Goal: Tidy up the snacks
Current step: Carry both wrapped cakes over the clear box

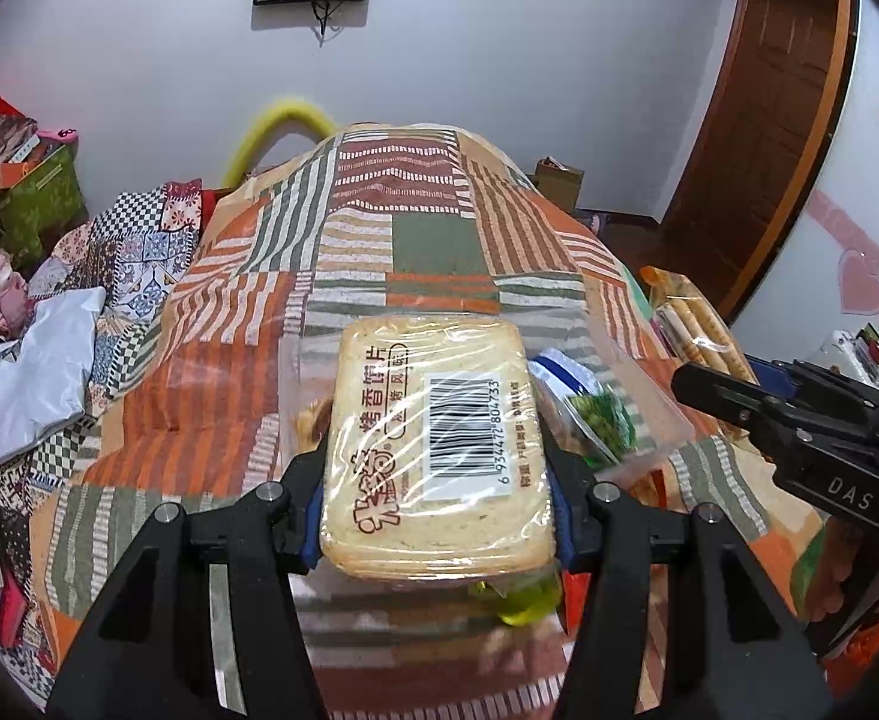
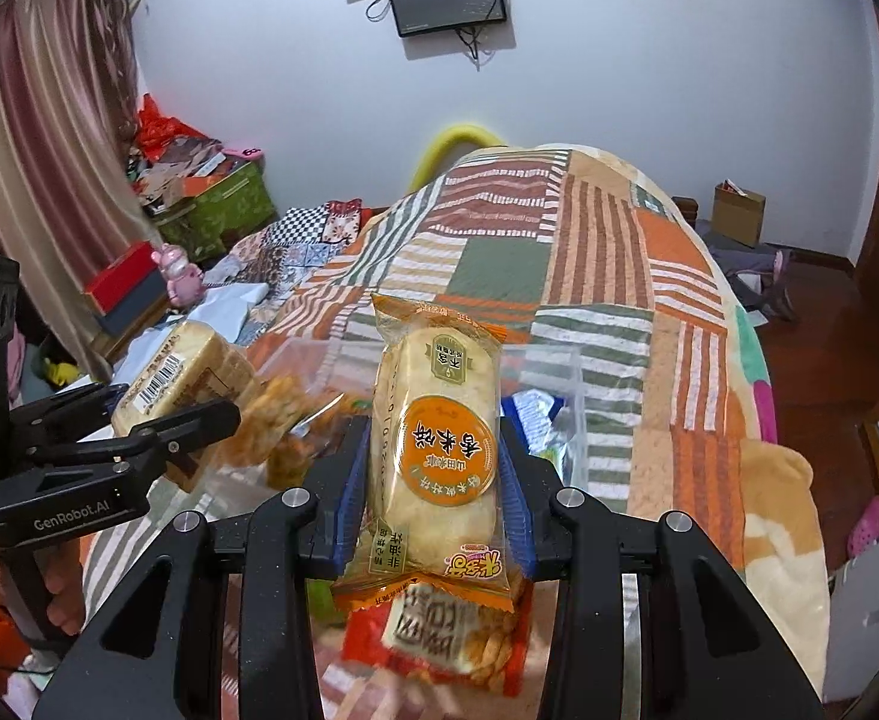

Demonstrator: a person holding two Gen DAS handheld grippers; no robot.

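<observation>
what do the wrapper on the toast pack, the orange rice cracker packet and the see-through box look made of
Toast pack: thin clear plastic film, glossy; glare streaks and wrinkles run across it.
Rice cracker packet: printed plastic film, part clear, with crimped end seams.
Box: probably rigid clear plastic; the quilt shows through its straight walls.

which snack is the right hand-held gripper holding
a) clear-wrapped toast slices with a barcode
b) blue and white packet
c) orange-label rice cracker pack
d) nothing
c: in the right wrist view the right hand-held gripper is clamped on the rice cracker pack with its round orange label.
</observation>
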